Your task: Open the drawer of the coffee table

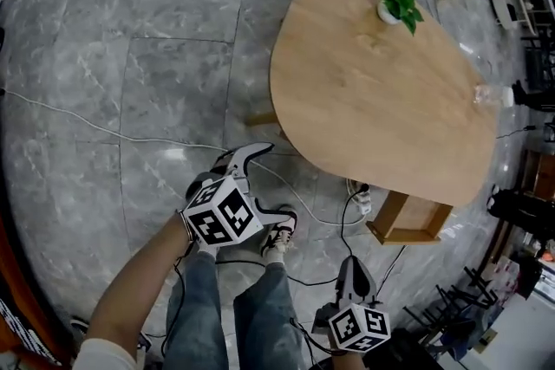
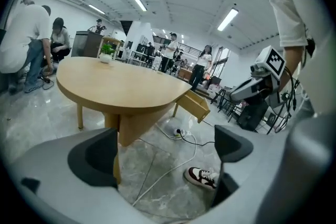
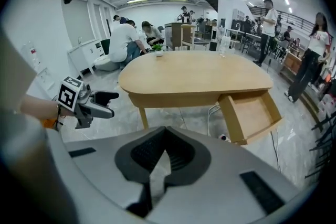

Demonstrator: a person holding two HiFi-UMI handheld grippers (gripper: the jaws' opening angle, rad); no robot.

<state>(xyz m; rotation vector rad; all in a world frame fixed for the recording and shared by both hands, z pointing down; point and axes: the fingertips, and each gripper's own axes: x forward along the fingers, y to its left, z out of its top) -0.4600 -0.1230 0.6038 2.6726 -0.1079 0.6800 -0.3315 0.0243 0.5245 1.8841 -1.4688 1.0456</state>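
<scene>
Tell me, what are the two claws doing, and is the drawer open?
Left claw open, right claw shut, both empty, clear of the coffee table. Drawer pulled out. Power strip on floor beside it.

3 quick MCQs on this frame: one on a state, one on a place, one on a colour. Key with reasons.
1. The drawer is:
A. shut
B. pulled out
C. taken off and lying on the floor

2. The plant stands:
A. on the table
B. in the drawer
C. on the floor

3. The plant's pot is:
A. black
B. red
C. white

Key:
1 B: the drawer juts out from under the table top and its bare inside shows.
2 A: the plant sits on the top near one end.
3 C: the pot below the green leaves is white.
</scene>
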